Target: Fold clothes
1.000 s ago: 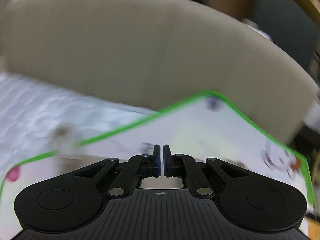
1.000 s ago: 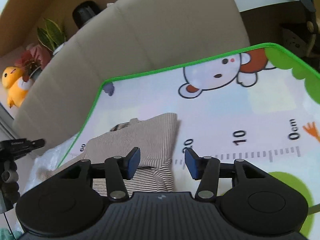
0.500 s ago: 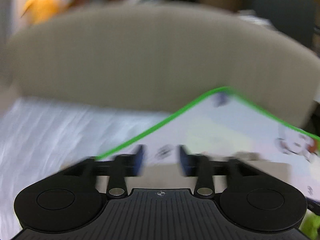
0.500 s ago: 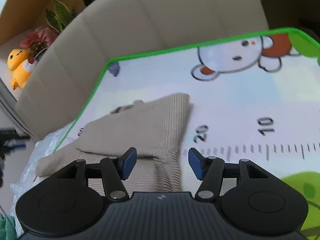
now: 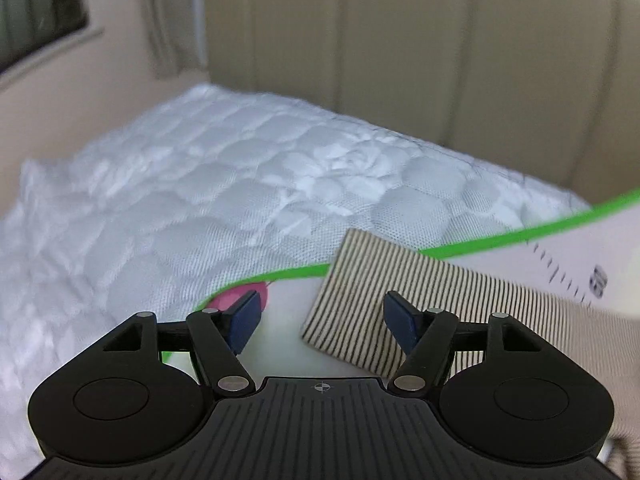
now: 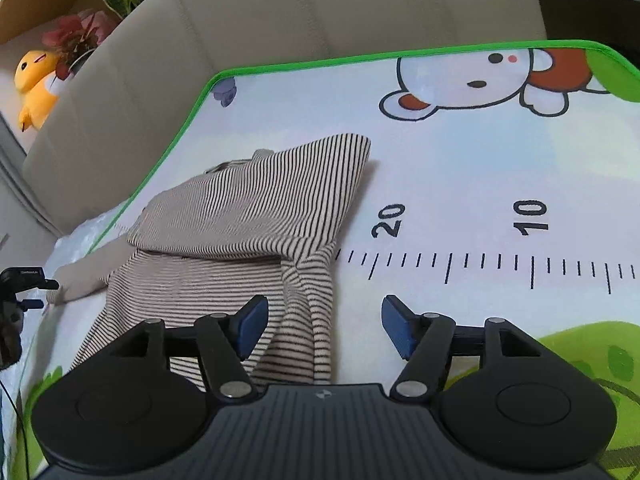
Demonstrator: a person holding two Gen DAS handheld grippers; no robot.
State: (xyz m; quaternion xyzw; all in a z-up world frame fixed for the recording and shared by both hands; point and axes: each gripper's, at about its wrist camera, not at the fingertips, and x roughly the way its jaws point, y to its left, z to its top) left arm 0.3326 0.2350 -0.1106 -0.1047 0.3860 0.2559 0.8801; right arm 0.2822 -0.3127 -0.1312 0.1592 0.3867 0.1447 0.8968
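While both grippers hung low over the bed, the striped garment (image 6: 240,216) lay partly folded on the play mat (image 6: 460,168), near the mat's green-edged side & just short of the beige headboard (image 6: 320,12). One striped panel was doubled over the rest, its far corner pointing toward the cartoon bear (image 6: 476,80) printed on the mat. A plain beige sleeve (image 6: 80,276) stuck out sideways past the mat's edge.

Right gripper (image 6: 324,326): blue pads wide apart & widening, nothing pinched. The garment's bunched near edge sat below, between the fingers, closer to the left-hand finger (image 6: 252,320); couldn't tell whether that pad brushed the cloth. The printed ruler w/ its 10 & 20 marks ran across just beyond the other finger.

Left gripper (image 5: 322,316): fingers also spread & spreading, not closed on anything. A flat striped end of the garment (image 5: 372,288) lay ahead of them, nearer the right-hand pad (image 5: 404,320), crossing the mat's green border (image 5: 500,240). Beyond it was the white quilted mattress (image 5: 200,200). Pic a bit blurred toward the edges.

Off to the side, a yellow plush toy (image 6: 36,80) & a potted plant (image 6: 96,12) sat behind the headboard.
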